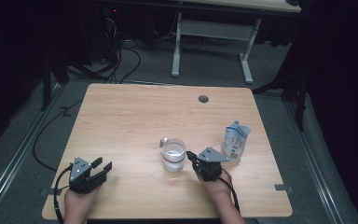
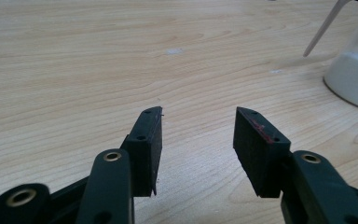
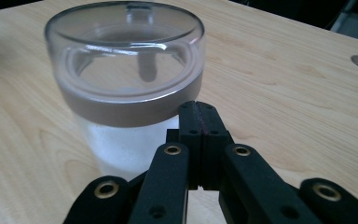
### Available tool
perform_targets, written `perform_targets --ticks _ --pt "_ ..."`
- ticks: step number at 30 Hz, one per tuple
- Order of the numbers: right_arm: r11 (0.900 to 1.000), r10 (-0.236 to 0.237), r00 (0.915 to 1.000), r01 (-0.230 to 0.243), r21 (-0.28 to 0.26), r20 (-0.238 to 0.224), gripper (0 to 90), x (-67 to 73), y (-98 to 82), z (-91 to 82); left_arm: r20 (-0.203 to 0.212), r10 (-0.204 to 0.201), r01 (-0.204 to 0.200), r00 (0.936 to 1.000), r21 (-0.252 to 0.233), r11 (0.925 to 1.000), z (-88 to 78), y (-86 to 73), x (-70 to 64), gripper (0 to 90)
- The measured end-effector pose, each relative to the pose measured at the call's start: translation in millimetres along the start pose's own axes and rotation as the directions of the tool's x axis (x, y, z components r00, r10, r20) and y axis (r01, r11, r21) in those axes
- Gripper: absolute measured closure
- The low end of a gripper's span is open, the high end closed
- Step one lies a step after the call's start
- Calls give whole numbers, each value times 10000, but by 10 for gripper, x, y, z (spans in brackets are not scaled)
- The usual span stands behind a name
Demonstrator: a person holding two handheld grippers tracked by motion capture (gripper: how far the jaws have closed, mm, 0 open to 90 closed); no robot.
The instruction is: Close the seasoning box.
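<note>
The lidded clear jar (image 1: 173,155) stands near-centre on the pale wood worktop (image 1: 135,116). The right hand-held gripper (image 1: 191,156), jaws closed and empty, sits against its right side. The left hand-held gripper (image 1: 103,168) rests part-open, empty, near left. A blue-white pouch (image 1: 235,141) stands right. Grey carpet (image 1: 23,154) surrounds; a white-framed desk (image 1: 214,32) stands beyond.

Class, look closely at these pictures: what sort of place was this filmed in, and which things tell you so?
Probably a lab or recording workspace, not a home: a bare wooden table on grey carpet, loose cables on the floor behind it, dark curtains around, and another desk frame beyond.
</note>
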State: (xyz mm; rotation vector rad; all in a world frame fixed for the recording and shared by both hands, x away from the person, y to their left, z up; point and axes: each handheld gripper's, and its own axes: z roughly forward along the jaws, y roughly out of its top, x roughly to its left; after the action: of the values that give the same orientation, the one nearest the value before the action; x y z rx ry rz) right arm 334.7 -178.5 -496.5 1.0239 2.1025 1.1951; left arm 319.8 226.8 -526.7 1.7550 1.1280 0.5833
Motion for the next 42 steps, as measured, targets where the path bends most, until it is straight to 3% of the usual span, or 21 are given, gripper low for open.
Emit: perform_targets --ticks 6,11,18,31,38,42 --pt "9991 -419 9972 419 -27 -614 900 206 4 -22 74 85 -85 9999 -85 9999 -7 10 -17 523" --pt "9998 -220 9997 220 9 -139 900 186 30 48 145 -17 18 9999 -94 10000 -18 6 -19 523" --pt "9997 -233 9997 234 86 -101 900 174 43 95 135 -42 44 9999 -113 9999 -25 4 -19 523" --pt "9951 -982 9948 985 91 -278 900 431 35 7 205 -41 43 9998 -96 9999 -27 13 -13 524" --pt "9962 -867 9956 870 76 -367 870 414 23 9 238 -31 33 9997 -100 9999 -31 14 -12 524" --pt "9982 -567 9981 571 166 -233 819 321 -20 1 287 -15 17 9996 -69 10000 -21 14 -15 524"
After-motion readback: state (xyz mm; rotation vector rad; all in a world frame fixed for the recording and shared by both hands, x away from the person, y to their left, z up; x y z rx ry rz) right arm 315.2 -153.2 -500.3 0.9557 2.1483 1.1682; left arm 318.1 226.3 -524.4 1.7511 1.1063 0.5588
